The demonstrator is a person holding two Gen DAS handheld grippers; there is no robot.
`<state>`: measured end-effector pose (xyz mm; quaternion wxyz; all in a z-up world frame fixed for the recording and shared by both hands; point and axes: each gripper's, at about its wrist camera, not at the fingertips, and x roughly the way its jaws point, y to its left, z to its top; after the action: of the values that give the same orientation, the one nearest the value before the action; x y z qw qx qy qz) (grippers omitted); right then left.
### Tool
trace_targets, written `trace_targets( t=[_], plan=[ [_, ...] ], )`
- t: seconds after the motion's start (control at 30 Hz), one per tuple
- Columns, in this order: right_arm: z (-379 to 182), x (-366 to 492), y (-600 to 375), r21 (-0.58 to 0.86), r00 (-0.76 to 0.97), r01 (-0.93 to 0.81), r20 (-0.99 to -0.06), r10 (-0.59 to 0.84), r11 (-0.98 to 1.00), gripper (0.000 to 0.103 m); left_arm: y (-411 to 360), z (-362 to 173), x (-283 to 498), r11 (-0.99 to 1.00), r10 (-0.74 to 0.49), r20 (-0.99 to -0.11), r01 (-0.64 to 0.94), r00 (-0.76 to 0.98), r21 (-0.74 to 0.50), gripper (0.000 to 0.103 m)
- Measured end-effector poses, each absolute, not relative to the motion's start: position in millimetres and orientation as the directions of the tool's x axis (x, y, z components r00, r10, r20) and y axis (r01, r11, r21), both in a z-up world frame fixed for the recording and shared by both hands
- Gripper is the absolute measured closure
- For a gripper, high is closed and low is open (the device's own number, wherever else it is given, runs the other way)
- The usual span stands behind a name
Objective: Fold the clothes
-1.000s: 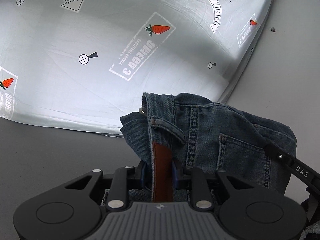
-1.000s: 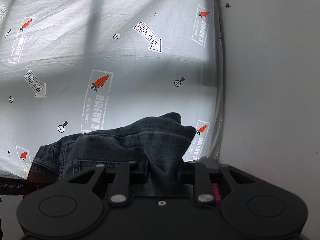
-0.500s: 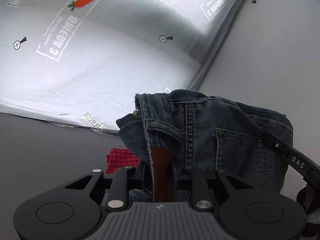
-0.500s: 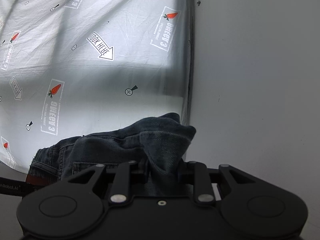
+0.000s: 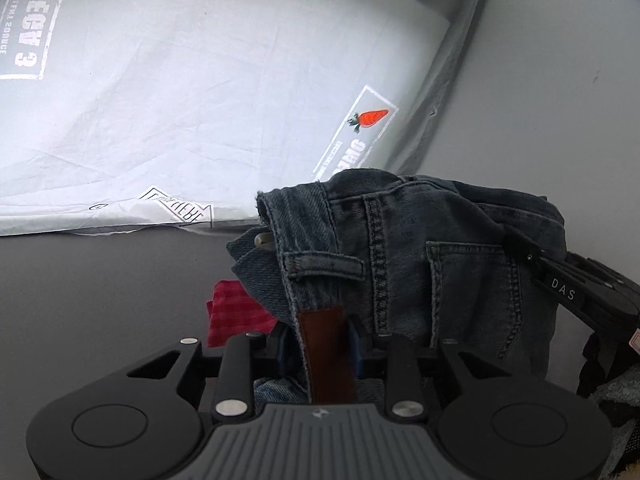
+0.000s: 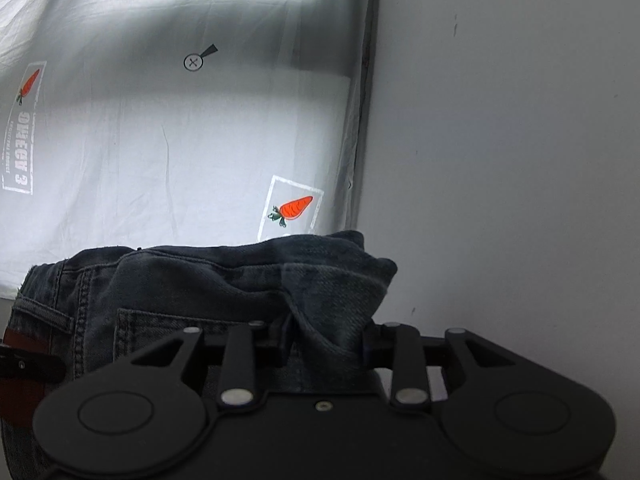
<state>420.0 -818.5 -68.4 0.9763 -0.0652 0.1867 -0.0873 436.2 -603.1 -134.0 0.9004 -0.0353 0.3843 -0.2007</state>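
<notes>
A pair of dark blue jeans (image 5: 420, 248), folded into a bundle, hangs between my two grippers. My left gripper (image 5: 320, 344) has the waistband with its brown leather patch (image 5: 326, 352) between its fingers; the jaws are opening, and the denim still fills the gap. In the right wrist view my right gripper (image 6: 328, 340) has a bunched fold of the jeans (image 6: 224, 280) between its fingers; these jaws are opening too. The right gripper's black finger (image 5: 568, 288) shows at the jeans' far side in the left wrist view.
A white sheet (image 5: 200, 100) printed with carrots and arrows lies ahead, its corner just beyond the jeans. Under the bundle lies a red checked cloth (image 5: 236, 316) on a dark grey surface (image 5: 100, 280). Plain grey surface (image 6: 500, 160) fills the right. More dark fabric (image 5: 616, 392) sits at the lower right.
Both grippers carried the jeans across the sheet toward its near corner and lower. The red cloth came into view. The left fingers stand a little wider apart.
</notes>
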Motion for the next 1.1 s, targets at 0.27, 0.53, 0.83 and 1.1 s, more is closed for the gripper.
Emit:
trace_targets(
  t=[0.27,0.53,0.83,1.1],
  plan=[
    [-119.7,453.4,-785.9,-0.507,0.927,0.152,-0.226,-0.301,0.848,0.036,-598.8,-142.3,471.9,0.972,-0.224,-0.657,0.216,0.72,-0.094,0.032],
    [-183.0,494.4,-829.8,-0.143,0.853,0.061,-0.506,-0.126,0.988,0.041,-661.0,-193.0,501.3,0.946,-0.311,-0.6,0.301,0.738,-0.119,0.017],
    [-212.7,487.4,-821.3,-0.199,0.833,0.173,-0.493,-0.251,0.965,0.013,-648.9,-215.2,505.0,0.953,-0.299,-0.613,0.268,0.731,-0.145,0.001],
    [-172.7,485.1,-771.5,-0.428,0.775,0.207,-0.477,-0.414,0.88,0.012,-604.6,-148.4,470.2,0.947,-0.319,-0.558,0.276,0.766,-0.163,0.001]
  ],
)
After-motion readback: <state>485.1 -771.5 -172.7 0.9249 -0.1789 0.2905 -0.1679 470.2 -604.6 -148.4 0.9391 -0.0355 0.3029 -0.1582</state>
